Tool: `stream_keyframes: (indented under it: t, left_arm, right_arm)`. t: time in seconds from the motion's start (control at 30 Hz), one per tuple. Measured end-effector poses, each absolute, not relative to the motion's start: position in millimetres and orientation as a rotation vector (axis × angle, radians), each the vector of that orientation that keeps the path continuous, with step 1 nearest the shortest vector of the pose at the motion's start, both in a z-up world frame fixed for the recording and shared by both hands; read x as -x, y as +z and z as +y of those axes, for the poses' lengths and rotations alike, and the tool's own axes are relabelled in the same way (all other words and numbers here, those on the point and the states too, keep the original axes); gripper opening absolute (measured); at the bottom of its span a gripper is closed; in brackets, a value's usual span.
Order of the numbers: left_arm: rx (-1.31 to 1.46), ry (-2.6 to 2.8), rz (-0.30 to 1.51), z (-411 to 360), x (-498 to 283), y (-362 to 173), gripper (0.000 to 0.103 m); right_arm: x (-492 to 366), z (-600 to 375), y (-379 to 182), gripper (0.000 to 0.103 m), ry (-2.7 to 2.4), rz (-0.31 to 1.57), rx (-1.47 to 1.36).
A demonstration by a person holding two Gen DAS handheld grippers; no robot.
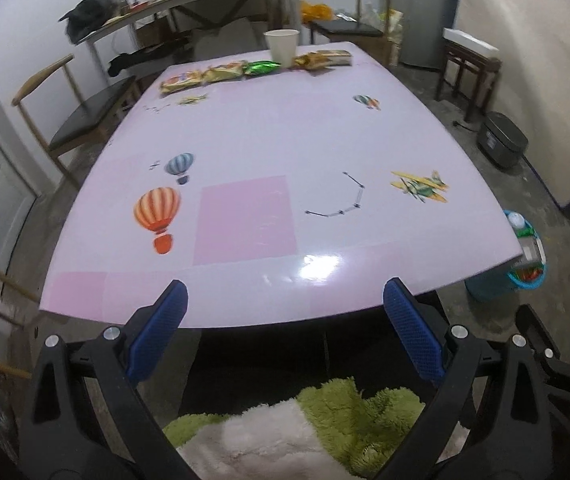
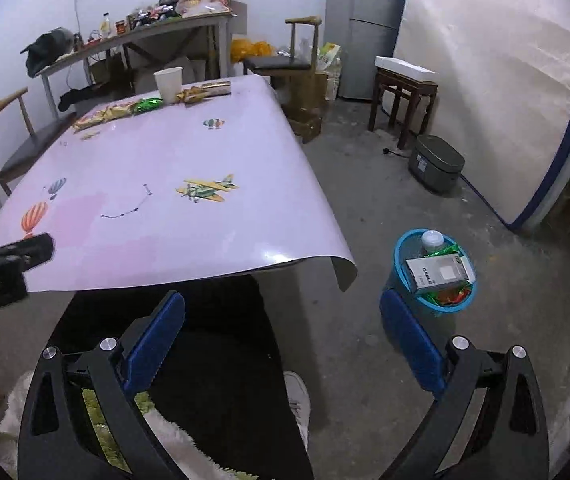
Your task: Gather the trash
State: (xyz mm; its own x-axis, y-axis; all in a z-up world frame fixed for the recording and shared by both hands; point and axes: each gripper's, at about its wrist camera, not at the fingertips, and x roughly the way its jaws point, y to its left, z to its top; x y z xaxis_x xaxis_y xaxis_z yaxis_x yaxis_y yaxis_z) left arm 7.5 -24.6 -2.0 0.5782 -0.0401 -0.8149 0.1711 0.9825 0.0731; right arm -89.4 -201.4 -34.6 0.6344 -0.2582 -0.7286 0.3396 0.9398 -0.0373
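Pink table (image 1: 245,140) — paper cup (image 1: 282,48), snack wrappers (image 1: 221,74) along far edge; concrete floor (image 2: 365,200) — blue bin (image 2: 433,276).

Near tabletop (image 1: 245,140) bare (wrappers (image 1: 221,74) far edge).

— From where is the scene seen by the left wrist camera?

— From low at the near edge of the glossy pink-covered table (image 1: 245,128), facing straight along its length toward the white paper cup (image 1: 281,46) at the far end.

— And by the right wrist camera?

— From further right and a little higher, turned toward the table's right corner and the concrete floor, where the blue mesh waste basket (image 2: 401,246) is seen near.

— What is shared?

— The tabletop, the cup (image 2: 169,85), the row of crinkled snack wrappers (image 1: 221,74) and the basket (image 1: 525,280).
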Motion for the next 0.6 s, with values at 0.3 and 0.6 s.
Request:
stream_keyframes:
  t: [0.3,0.6]
  left_arm:
    - [-0.171,-0.11,0.965,-29.7,-10.5,-5.1,0.094]
    - [-0.168,-0.111,0.922,-32.4,-10.5,4.0,0.094]
  right_arm:
    - [82.7,-208.8,-41.8,0.097,-0.377,0.844,-0.098]
    - [83.0,-212.3,-36.5,0.097,-0.412,0.825,-0.088]
